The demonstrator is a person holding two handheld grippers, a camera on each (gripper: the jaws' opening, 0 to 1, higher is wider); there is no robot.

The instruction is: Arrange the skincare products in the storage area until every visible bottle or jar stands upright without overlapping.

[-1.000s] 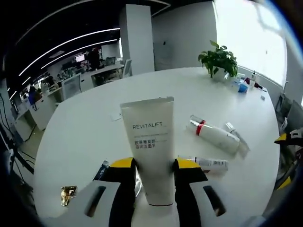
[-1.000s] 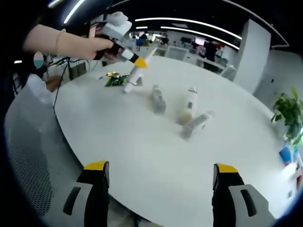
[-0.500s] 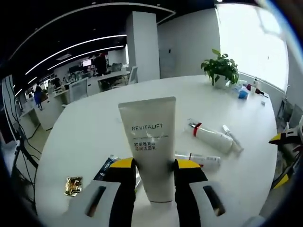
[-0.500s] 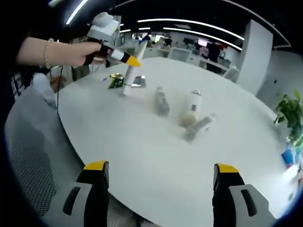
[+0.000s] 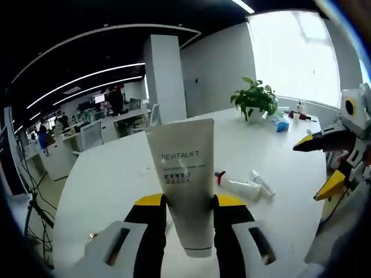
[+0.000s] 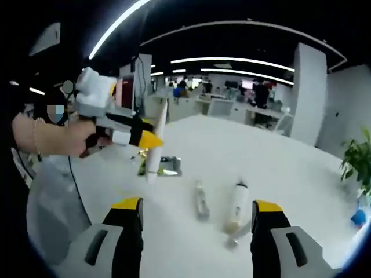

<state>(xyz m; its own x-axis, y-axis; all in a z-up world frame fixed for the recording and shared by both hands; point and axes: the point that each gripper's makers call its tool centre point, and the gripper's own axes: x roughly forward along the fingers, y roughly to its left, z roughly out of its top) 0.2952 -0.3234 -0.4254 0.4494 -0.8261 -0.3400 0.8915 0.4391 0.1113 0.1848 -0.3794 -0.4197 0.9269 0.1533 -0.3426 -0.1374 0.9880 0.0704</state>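
Left gripper (image 5: 187,204) clenched on a white tube (image 5: 184,191) marked REVITALIFT, cap end down between the yellow-tipped fingers (image 5: 149,201), crimped end up, held above the white worktop (image 5: 110,174). Beyond the tube, on the worktop, a white bottle (image 5: 239,185) with a red band lying on its side, a slim tube (image 5: 262,182) lying just beside it. Farther back, near the window, a potted plant (image 5: 254,99) and small items too blurred to name. At the right edge of the left gripper view, the right gripper (image 5: 322,168) with fingers spread, nothing between them. In the right gripper view, right gripper (image 6: 196,207) released, fingers (image 6: 129,204) well apart and empty, pointing over the worktop (image 6: 243,156). There too, the left gripper (image 6: 139,136) coming in from the left in a hand (image 6: 75,139), the tube (image 6: 155,145) tilted in its grip, clear of the worktop. Below the tube, a flat silvery packet (image 6: 167,166) with a green-gold item beside it, kind unclear. Between the right fingers, a slim bottle (image 6: 200,201) lying flat, a white bottle (image 6: 236,204) lying flat beside it, and another tube (image 6: 240,234) near that, all apart from the held tube.
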